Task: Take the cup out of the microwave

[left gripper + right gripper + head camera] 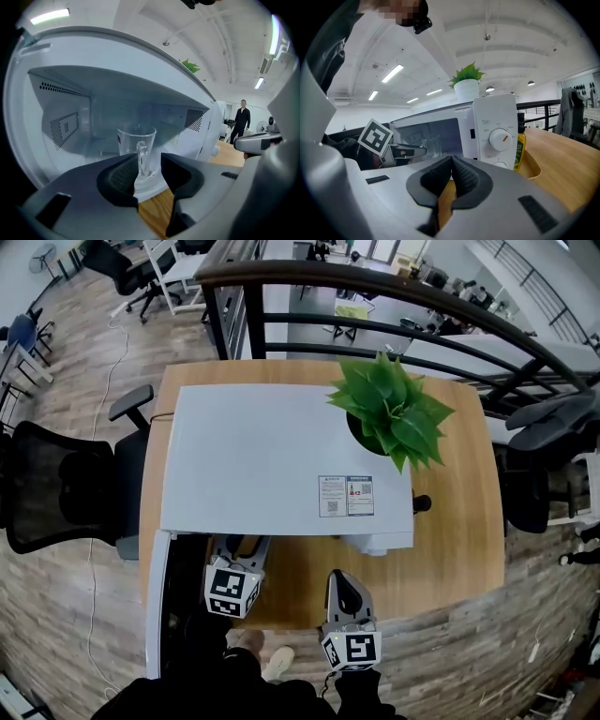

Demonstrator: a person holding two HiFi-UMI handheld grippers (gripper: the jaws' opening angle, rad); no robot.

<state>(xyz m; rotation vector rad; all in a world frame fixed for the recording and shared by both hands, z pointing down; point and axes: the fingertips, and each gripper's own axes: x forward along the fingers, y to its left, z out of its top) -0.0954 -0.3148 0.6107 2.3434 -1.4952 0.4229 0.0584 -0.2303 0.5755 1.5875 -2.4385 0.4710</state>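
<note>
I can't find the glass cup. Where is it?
In the left gripper view, the cup stands inside the open microwave, straight ahead of the open jaws of the left gripper.

Left gripper (149,165) wide open at the mouth of the microwave (117,84)

A clear cup (136,140) stands upright in the cavity at centre, its handle turned toward the camera and showing in the gap between the parted jaws, neither pad on it. Table (157,212) wood shows at 6 o'clock. Plant (190,66) leaves peek over the microwave at 1 o'clock; a person (242,120) stands far off at 3 o'clock.
</note>
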